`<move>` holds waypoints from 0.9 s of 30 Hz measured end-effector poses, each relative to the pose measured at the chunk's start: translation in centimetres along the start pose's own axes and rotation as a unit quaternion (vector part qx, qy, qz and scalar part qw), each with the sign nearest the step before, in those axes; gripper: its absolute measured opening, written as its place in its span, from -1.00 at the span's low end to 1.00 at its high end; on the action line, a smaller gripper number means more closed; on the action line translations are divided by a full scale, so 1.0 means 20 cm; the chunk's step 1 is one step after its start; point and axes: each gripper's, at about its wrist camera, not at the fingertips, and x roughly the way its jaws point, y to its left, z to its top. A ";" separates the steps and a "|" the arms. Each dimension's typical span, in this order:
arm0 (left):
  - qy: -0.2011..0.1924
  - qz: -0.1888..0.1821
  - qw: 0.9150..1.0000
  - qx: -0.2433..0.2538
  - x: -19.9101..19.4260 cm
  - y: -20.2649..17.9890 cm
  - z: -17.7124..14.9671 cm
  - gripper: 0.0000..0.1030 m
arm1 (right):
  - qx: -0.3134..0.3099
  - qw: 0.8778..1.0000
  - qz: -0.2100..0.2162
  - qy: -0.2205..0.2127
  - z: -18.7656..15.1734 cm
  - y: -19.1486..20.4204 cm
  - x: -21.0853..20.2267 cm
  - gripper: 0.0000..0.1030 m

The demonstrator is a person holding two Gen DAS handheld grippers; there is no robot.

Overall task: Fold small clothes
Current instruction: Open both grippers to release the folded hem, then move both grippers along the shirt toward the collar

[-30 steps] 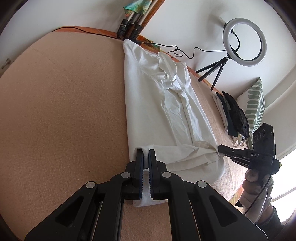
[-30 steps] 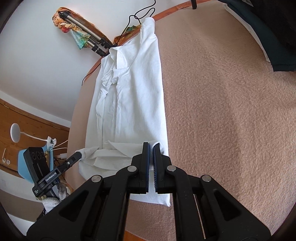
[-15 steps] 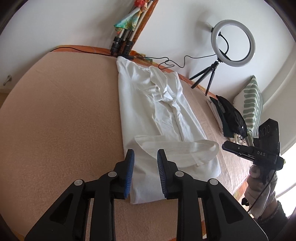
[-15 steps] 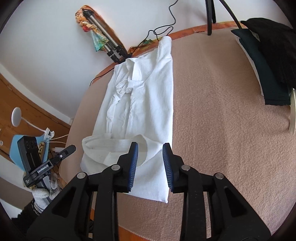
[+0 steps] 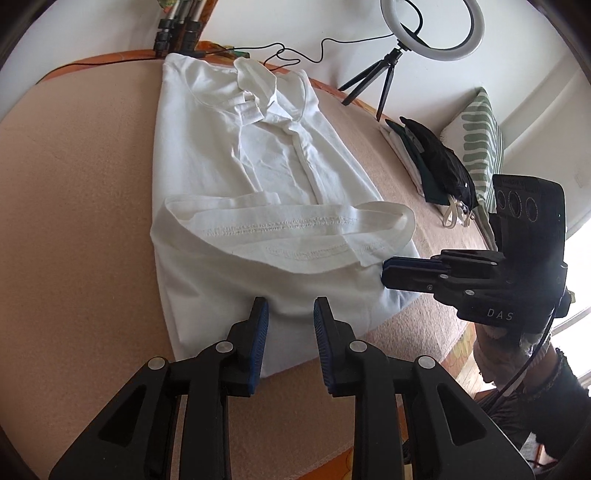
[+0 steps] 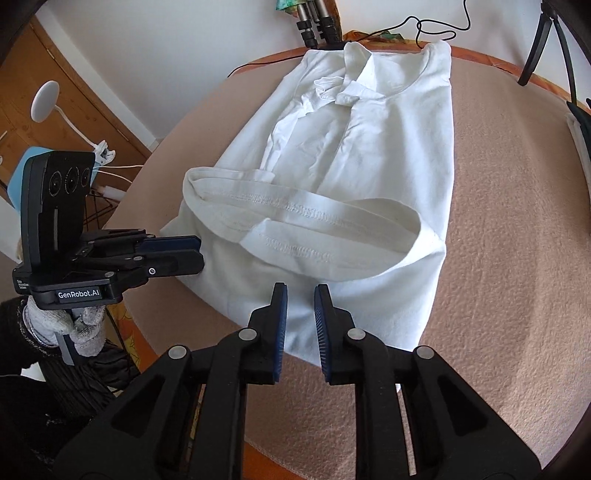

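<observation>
A white collared shirt (image 5: 258, 158) lies flat on a peach-coloured bed (image 5: 74, 221), collar at the far end. Its bottom hem (image 5: 295, 223) is folded up and lies as a loose band across the middle. My left gripper (image 5: 290, 308) hovers open over the near folded edge, with nothing pinched. My right gripper (image 6: 300, 293) stands over the same edge of the shirt (image 6: 388, 147). Its jaws are closing with a gap still showing, and no cloth is pressed between the pads. From the other side, each gripper sits at a near corner: the right one (image 5: 386, 275), the left one (image 6: 199, 253).
A ring light on a small tripod (image 5: 432, 29) stands beyond the far right of the bed. Folded dark and white clothes (image 5: 436, 162) and a striped cushion (image 5: 480, 136) lie at the right. Tripod legs (image 5: 177, 33) and a black cable (image 5: 295, 55) sit behind the collar. A white lamp (image 6: 44, 99) stands left.
Both grippers were shut on the shirt's hem, then let go and opened. The hem now lies folded over the middle. Both have shifted to the near fold, and the right jaws have narrowed.
</observation>
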 end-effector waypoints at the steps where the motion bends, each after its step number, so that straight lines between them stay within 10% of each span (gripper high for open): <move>1: -0.006 0.004 1.000 0.000 0.00 0.00 0.02 -0.54 | 0.004 1.000 -0.003 -0.007 0.02 -0.01 0.00 -0.68; 14: -0.101 0.053 0.989 -0.096 -0.15 0.27 0.17 -0.54 | 0.079 0.991 -0.056 -0.091 0.16 -0.26 -0.15 -0.67; 20: -0.077 0.052 0.990 -0.111 -0.18 0.31 0.12 -0.37 | 0.079 0.992 -0.075 -0.062 0.10 -0.30 -0.14 -0.17; 27: -0.037 0.060 0.992 -0.105 -0.15 0.29 -0.05 -0.25 | 0.079 0.993 -0.078 -0.045 0.02 -0.31 -0.11 -0.15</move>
